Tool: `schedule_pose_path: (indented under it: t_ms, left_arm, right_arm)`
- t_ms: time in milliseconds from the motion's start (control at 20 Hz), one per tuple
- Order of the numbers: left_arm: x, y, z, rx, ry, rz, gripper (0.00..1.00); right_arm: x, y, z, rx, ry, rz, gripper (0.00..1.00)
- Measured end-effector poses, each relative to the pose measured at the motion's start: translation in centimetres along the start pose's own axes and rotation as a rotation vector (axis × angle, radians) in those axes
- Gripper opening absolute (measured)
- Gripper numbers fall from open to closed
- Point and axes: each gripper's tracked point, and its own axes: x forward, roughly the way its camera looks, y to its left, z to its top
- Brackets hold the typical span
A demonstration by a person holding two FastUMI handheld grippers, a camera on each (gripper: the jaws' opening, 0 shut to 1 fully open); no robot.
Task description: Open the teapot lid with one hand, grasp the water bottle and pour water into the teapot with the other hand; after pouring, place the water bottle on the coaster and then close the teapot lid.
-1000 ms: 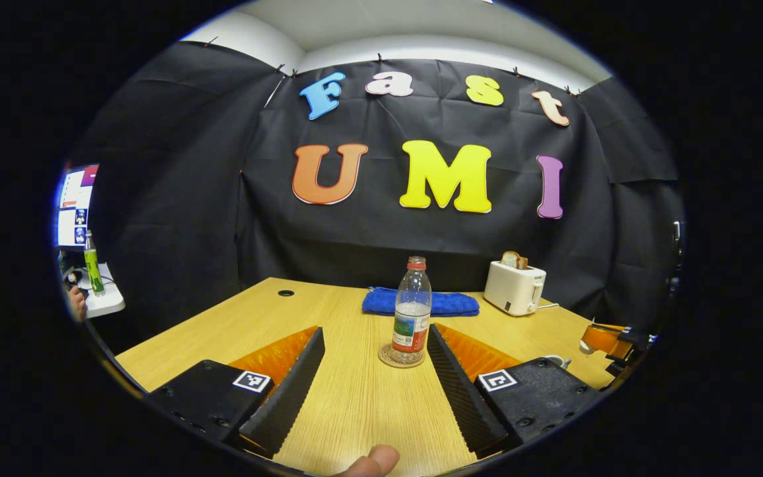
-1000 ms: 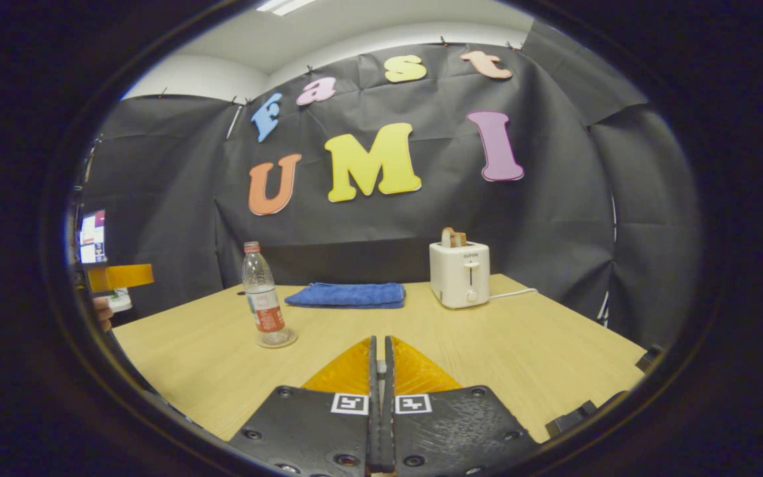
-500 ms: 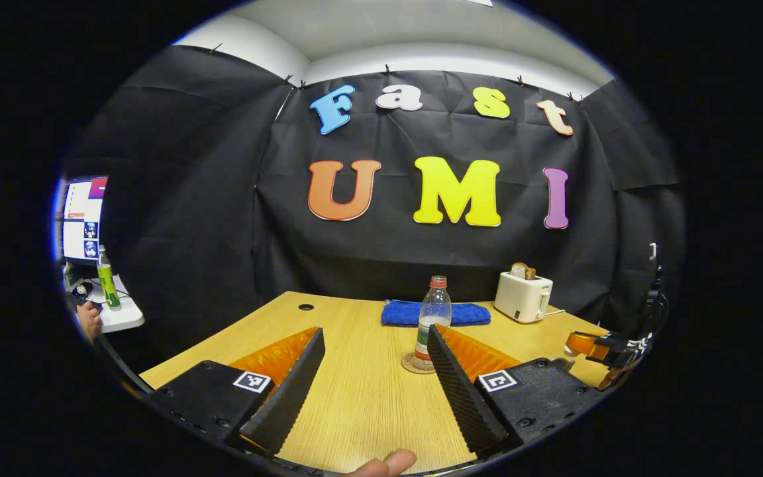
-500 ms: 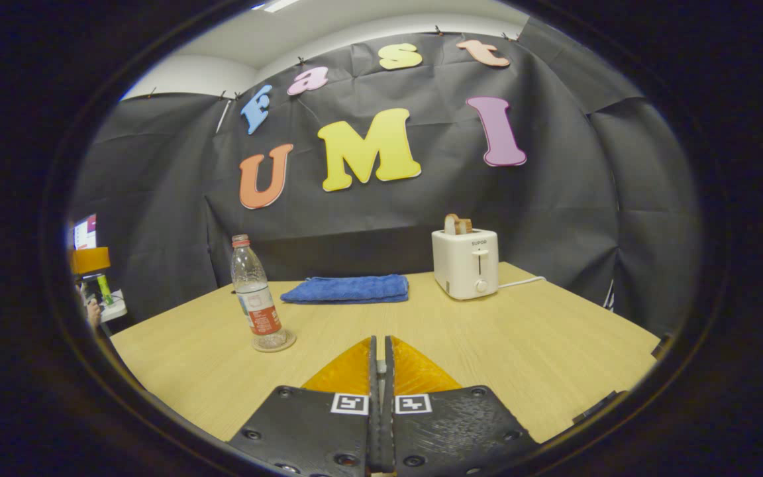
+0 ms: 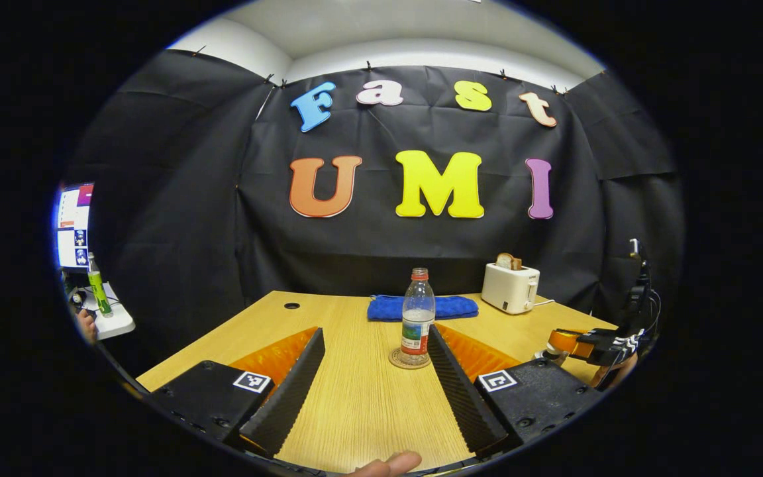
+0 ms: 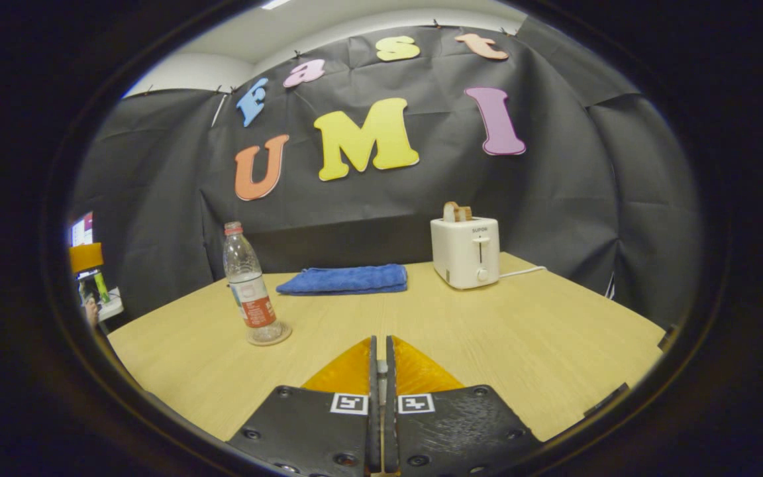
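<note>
Two grippers idle: the left gripper (image 5: 373, 371) gapes empty toward the water bottle (image 5: 417, 317) upright on its coaster (image 5: 410, 359) at twelve o'clock, the right gripper (image 6: 379, 371) clenched empty, so lid-closing seemingly remains.

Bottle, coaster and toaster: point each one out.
Bottle (image 5: 416, 329): left gripper view, on its label.
Coaster (image 6: 281, 336): right gripper view, on the rim that shows beside the bottle's base.
Toaster (image 6: 465, 255): right gripper view, on its front face.
</note>
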Motion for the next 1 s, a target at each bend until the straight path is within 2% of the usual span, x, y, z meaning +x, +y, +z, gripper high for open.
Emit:
schedule_pose_path:
  t_ms: [250, 600, 750, 800, 850, 950, 1000]
  left_arm:
    - [0.3, 0.1, -0.5, -0.002, 0.023, 0.003, 0.98]
    - [0.4, 0.6, -0.9, 0.003, 0.048, 0.011, 0.98]
    - [0.3, 0.8, -0.7, 0.003, 0.04, 0.018, 0.98]
    - [0.2, 0.9, -0.7, -0.001, 0.038, 0.018, 0.98]
    - [0.2, 0.9, -0.6, -0.006, 0.036, 0.017, 0.98]
    - [0.1, 0.9, -0.3, -0.009, 0.027, 0.015, 0.98]
    - [0.1, 1.0, -0.1, -0.009, 0.026, 0.015, 0.98]
  right_arm:
    - [0.0, 0.6, -0.6, -0.001, 0.013, 0.01, 0.02]
    - [-0.4, 0.7, 0.4, -0.009, -0.015, -0.004, 0.1]
    - [-1.2, 0.7, 1.1, -0.007, -0.025, -0.016, 0.29]
    - [-1.5, 0.6, 1.4, -0.012, -0.028, -0.022, 0.41]
    - [-1.8, 0.4, 1.6, -0.018, -0.03, -0.033, 0.46]
    - [-2.6, 0.0, 2.0, -0.026, -0.035, -0.061, 0.68]
    - [-3.0, -0.1, 2.2, -0.028, -0.035, -0.07, 0.7]
